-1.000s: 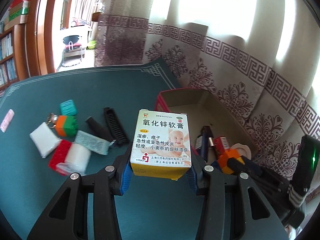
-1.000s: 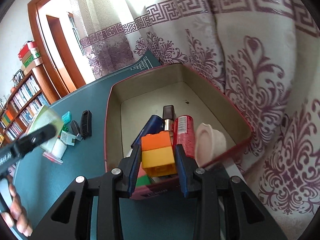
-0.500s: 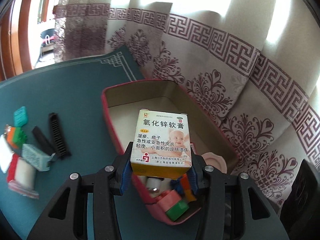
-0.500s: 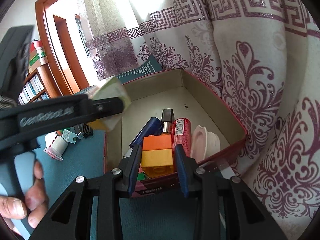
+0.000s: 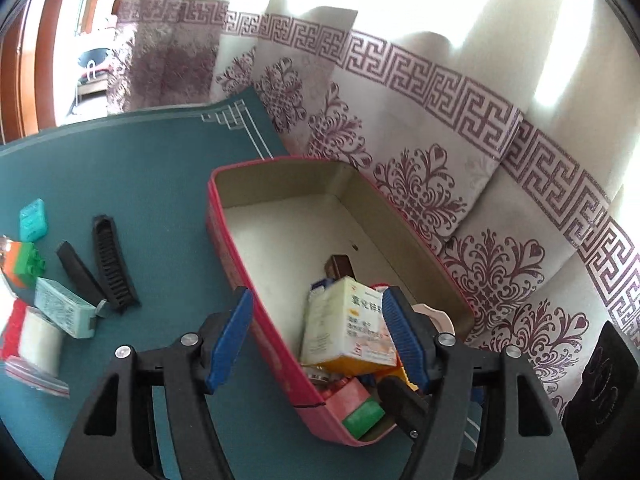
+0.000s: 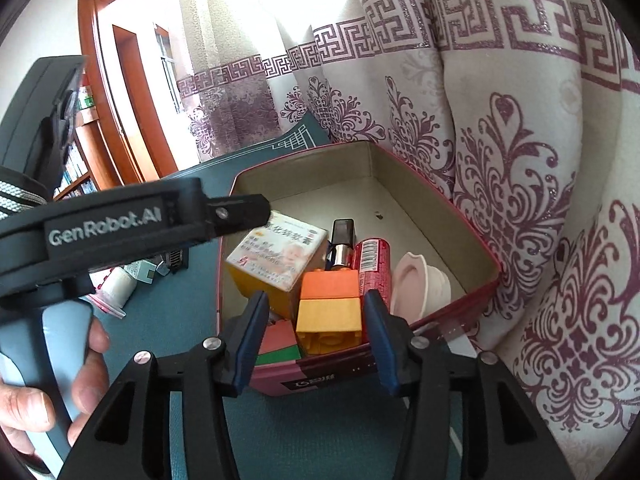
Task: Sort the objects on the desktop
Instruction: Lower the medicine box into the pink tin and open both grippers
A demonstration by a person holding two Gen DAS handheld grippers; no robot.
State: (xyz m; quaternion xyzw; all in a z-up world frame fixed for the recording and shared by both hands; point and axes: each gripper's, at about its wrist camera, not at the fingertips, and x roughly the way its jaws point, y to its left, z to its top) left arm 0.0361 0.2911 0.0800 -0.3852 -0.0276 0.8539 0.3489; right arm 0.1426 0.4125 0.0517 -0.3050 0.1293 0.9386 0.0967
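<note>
Desktop objects: being sorted into the red tin (image 5: 256, 276) standing at the worktop's (image 5: 140, 168) edge against the curtain (image 5: 440, 128)
Left hand-held gripper (image 5: 316, 340): jaws have just been opening and are standing wide; nothing is pressing on the blue pads (image 5: 230, 338)
Ointment box (image 5: 348, 326): lying tilted on the pile inside the tin, free of the left pads
Right hand-held gripper (image 6: 316, 338): jaws have just been opening to a medium gap; the orange-and-yellow block (image 6: 330, 306) is sitting between the pads, seemingly no longer squeezed
Tin contents: a red can (image 6: 372, 258), a pink lid (image 6: 416, 286) and a red-and-green block (image 6: 278, 346) are crowding the near end
Still waiting: a black comb (image 5: 110, 264), a teal case (image 5: 34, 220) and a mint box (image 5: 64, 308) are lying on the worktop, well apart from the tin
Risk: the two tools are hanging close over the same corner; pulling back carelessly could be clipping one against the other, or nudging the tilted box so the pile is shifting
</note>
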